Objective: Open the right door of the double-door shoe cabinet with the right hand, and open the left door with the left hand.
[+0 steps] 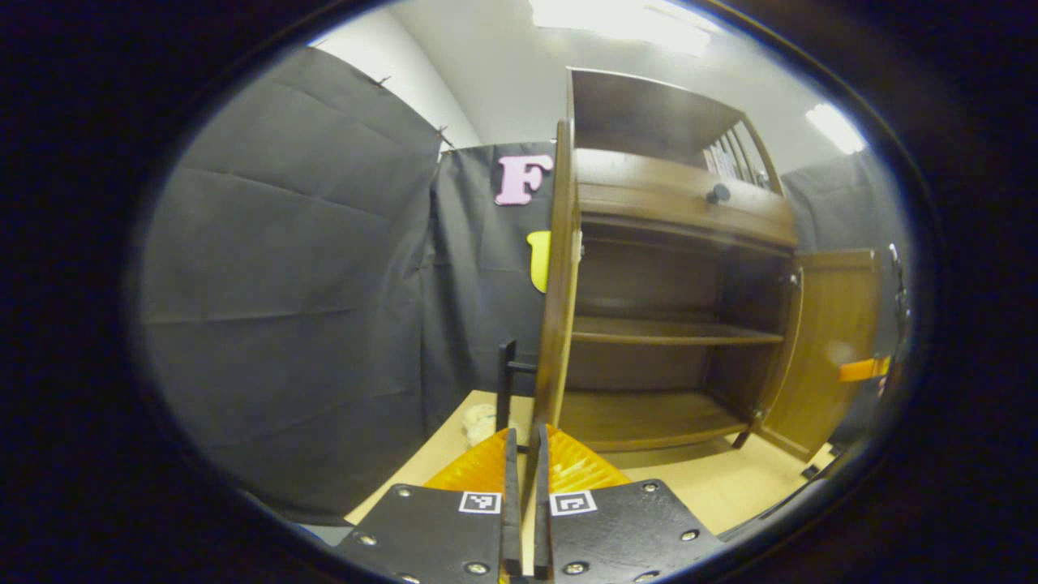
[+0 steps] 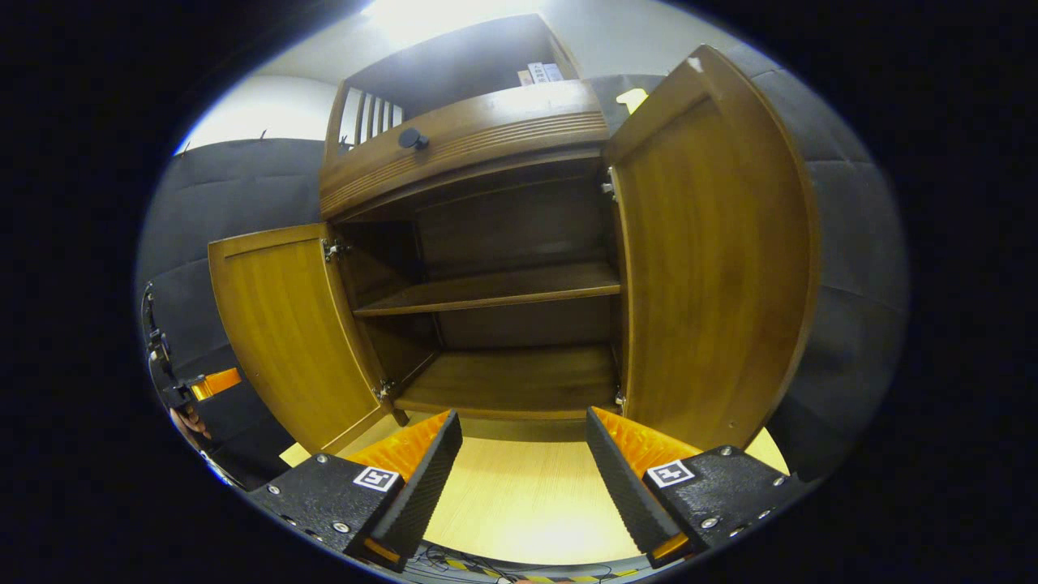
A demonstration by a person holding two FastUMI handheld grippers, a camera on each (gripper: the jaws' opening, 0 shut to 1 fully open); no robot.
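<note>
left door (image 1: 558, 308) swung open | left gripper (image 1: 525, 454) seemingly clamped on its edge | right door (image 2: 714, 268) open | right gripper (image 2: 523, 454) fingers apart, free

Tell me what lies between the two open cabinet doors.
Right gripper view: between the left door and right door, the open cabinet interior with one bare shelf.

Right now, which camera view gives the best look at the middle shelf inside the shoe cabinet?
The right gripper view: it faces the open cabinet head-on, so the middle shelf shows across its whole width between both open doors. The left gripper view sees the shelf from the side, with its left end cut off by the left door edge-on.
</note>
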